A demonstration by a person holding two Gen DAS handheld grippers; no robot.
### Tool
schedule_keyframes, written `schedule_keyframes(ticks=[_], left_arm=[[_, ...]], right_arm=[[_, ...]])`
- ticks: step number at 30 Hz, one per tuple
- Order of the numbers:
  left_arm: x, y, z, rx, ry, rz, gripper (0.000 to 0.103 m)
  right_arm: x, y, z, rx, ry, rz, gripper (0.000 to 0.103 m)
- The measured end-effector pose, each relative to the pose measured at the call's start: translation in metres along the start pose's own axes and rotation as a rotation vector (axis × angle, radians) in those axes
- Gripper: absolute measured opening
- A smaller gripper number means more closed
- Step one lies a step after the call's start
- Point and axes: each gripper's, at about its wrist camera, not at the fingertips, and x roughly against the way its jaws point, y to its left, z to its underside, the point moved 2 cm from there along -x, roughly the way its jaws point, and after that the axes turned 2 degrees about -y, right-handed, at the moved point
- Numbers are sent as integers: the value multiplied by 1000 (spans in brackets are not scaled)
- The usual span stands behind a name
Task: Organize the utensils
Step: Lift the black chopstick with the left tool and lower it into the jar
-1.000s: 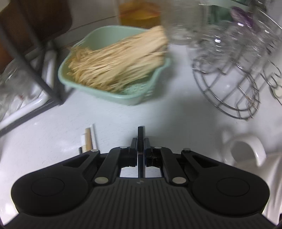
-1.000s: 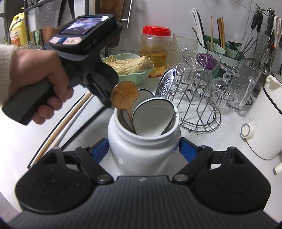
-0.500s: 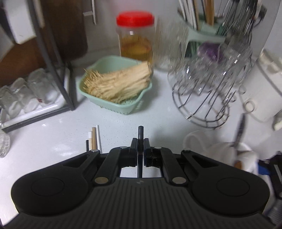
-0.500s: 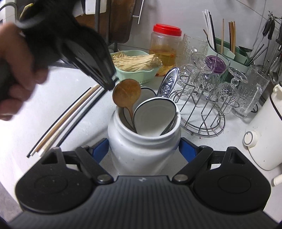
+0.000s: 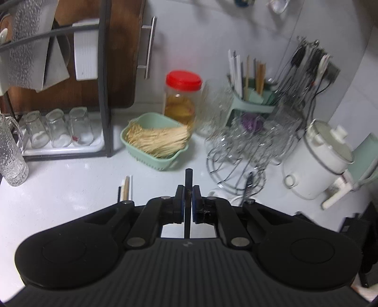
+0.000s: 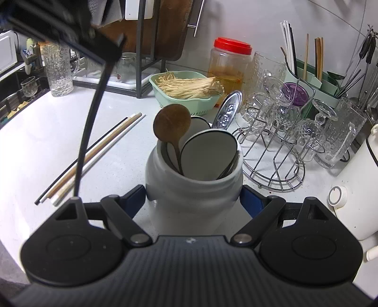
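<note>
My left gripper (image 5: 188,191) is shut on a thin black chopstick (image 5: 188,181) that sticks out past its tips. In the right wrist view that chopstick (image 6: 87,132) hangs down from the left gripper (image 6: 59,19), high at the top left, above the counter. Several more chopsticks (image 6: 94,155) lie side by side on the white counter; their ends (image 5: 125,186) show in the left wrist view. My right gripper (image 6: 192,191) is shut on a white ceramic jar (image 6: 193,189), its blue pads against both sides. The jar holds a wooden spoon (image 6: 172,124), white ladles and a metal spoon.
A green utensil holder (image 6: 304,78) with upright chopsticks stands at the back right. Near it are a wire rack of glasses (image 6: 278,141), a red-lidded jar (image 6: 230,63), a green basket of mushrooms (image 6: 186,94) and a white cooker (image 6: 354,189). A dish rack (image 5: 104,94) stands at the left.
My left gripper has risen and drawn back from the counter with the black chopstick in it, so more of the back wall shows. The right gripper and jar have stayed put.
</note>
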Motion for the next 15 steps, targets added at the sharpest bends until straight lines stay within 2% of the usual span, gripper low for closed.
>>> schedule_keyframes(ticks=[4,15], left_arm=[[14,-14,1,-41,-26,80,7],[38,-32,-11,-105,-67,129,6]], right_arm=[[-1,-1,-1,7,-1,-8,89],[0,0,1,9,-16,-11,89]])
